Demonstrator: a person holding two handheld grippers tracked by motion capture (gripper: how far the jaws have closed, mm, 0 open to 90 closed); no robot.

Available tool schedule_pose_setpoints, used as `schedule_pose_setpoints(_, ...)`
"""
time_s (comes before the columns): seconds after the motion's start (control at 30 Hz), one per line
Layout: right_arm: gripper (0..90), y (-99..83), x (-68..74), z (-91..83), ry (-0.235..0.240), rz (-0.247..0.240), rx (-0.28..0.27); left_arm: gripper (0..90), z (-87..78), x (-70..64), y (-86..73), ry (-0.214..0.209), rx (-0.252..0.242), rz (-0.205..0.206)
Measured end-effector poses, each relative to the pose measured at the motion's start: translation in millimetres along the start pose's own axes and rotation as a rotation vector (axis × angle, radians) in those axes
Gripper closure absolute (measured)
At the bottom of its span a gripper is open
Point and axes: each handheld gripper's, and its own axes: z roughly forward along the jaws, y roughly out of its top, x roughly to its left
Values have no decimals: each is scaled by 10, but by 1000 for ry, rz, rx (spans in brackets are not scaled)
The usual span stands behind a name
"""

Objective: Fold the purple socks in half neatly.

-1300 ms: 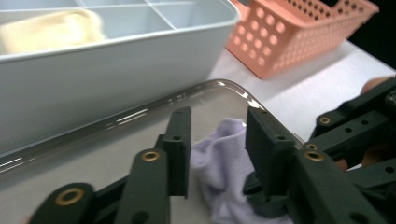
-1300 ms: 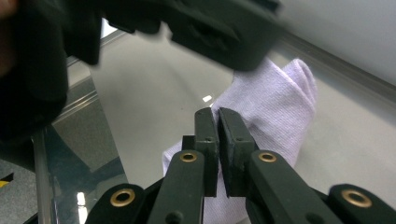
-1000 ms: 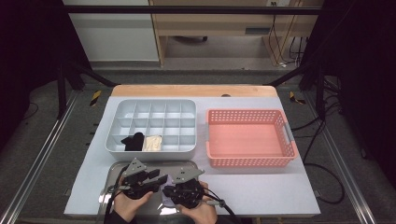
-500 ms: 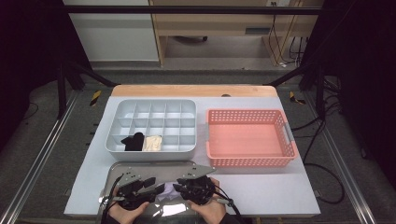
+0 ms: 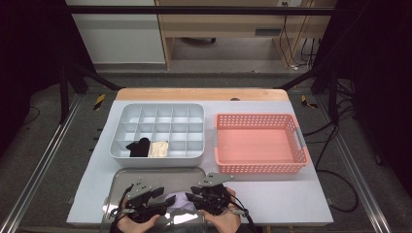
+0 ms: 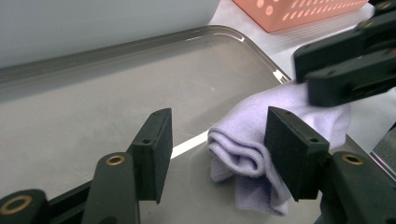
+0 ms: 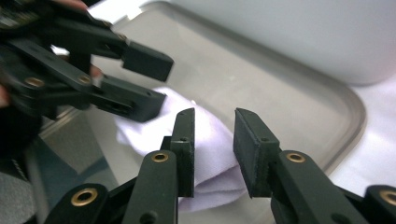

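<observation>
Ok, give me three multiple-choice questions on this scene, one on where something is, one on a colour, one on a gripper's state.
1. Where does the folded sock lie?
A. on the metal tray
B. in the basket
C. in the divided bin

2. What colour is the basket?
A. grey
B. pink
C. black

3. How does the left gripper stand?
A. shut on the sock
B. shut on nothing
C. open

Key: 1 A, the sock rests on the tray's floor; 2 B, its mesh walls are pink; 3 C, a wide gap shows between its jaws.

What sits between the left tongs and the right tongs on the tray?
The folded lilac sock lies between the left tongs and the right tongs, on the metal tray, in the high view.
</observation>
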Motion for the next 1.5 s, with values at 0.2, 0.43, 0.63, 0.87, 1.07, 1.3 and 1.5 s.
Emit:
schedule_pose_setpoints(0.2,712,-54,25,-49,17,-8,16,406,18,37,-2,-22,-3,-27)
schedule_pose_setpoints(0.43,748,-178,7,26,4,3,54,365,23,41,-16,-57,10,-43)
schedule_pose_setpoints(0.63,780,-216,-6,24,7,9,67,333,60,-6,-68,-109,45,-51)
schedule_pose_setpoints(0.87,813,-221,-14,61,-8,6,66,365,120,-90,-86,-171,73,-22)
schedule_pose_setpoints(1.07,822,-222,-19,90,-9,-1,60,517,161,-159,-77,-206,98,11)
schedule_pose_setpoints(1.3,823,-220,-46,101,-3,-2,44,645,157,-181,-56,-201,106,13)
schedule_pose_setpoints(1.5,802,-201,-83,11,-3,2,-5,653,108,-169,-15,-219,83,3)
